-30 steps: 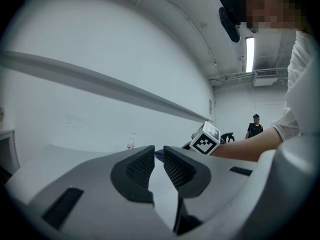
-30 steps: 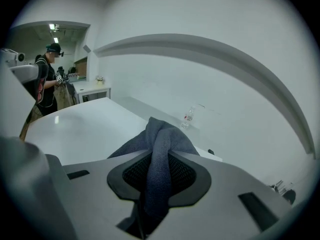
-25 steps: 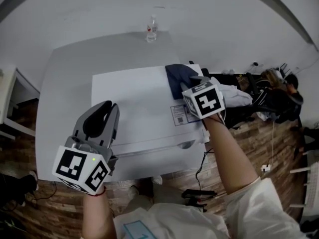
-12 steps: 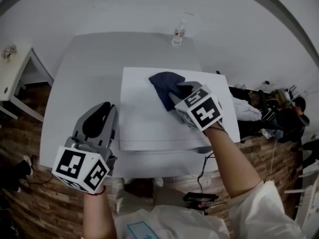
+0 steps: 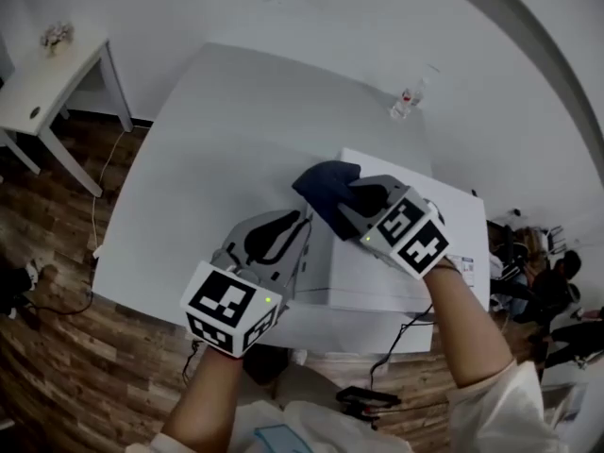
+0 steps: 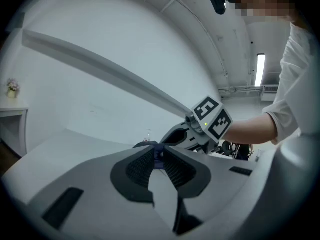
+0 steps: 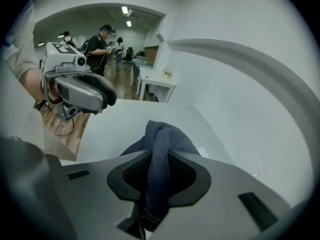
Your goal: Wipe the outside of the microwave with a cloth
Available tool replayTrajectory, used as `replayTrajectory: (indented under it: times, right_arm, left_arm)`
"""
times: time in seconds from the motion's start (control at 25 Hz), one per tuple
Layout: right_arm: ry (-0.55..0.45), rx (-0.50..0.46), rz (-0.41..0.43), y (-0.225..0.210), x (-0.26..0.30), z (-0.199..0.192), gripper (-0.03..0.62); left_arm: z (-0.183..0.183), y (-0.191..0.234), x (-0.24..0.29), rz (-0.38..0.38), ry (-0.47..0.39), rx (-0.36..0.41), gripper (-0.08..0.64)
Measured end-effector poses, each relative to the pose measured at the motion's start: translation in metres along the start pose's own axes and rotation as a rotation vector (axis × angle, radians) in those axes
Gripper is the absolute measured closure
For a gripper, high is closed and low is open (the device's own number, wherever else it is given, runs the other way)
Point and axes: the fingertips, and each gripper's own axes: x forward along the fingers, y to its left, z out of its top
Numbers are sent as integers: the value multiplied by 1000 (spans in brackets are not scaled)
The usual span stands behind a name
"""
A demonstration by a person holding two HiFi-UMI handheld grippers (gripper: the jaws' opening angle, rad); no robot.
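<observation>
A white microwave [image 5: 363, 274] stands on the white table [image 5: 217, 130]. My right gripper [image 5: 344, 196] is shut on a dark blue cloth [image 5: 324, 182], which it holds at the microwave's far left top corner. In the right gripper view the cloth [image 7: 162, 139] runs up between the jaws and bunches past their tips. The left gripper [image 5: 300, 220] is shut with nothing in it and hangs beside the microwave's left side, just below the cloth. It also shows in the right gripper view as the left gripper [image 7: 106, 96], off to the left.
A small clear bottle [image 5: 408, 100] stands on the table behind the microwave. A white side table [image 5: 52, 74] is at the far left on the wooden floor. Cables and dark bags [image 5: 543, 291] lie to the right. People stand far back in the room [image 7: 102, 46].
The right gripper has dragged the cloth leftward across the microwave's top to its left corner. The left gripper has come closer to the microwave's left side, and the head view has swung left.
</observation>
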Motion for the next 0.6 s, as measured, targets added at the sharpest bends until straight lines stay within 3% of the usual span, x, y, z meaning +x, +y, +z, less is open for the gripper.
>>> replayTrajectory:
  times: [0.12, 0.32, 0.44, 0.6]
  right_arm:
    - [145, -193, 67, 11, 18, 10, 500]
    - [501, -551, 216, 30, 56, 13, 500]
    - [679, -647, 299, 38, 70, -1, 500]
    - [765, -701, 344, 41, 84, -12, 500]
  left_arm:
    - [-13, 11, -3, -30, 21, -26, 515]
    - [-21, 35, -12, -34, 24, -47, 515]
    - [-30, 45, -16, -39, 28, -81, 515]
    - [-51, 59, -9, -50, 48, -101, 515]
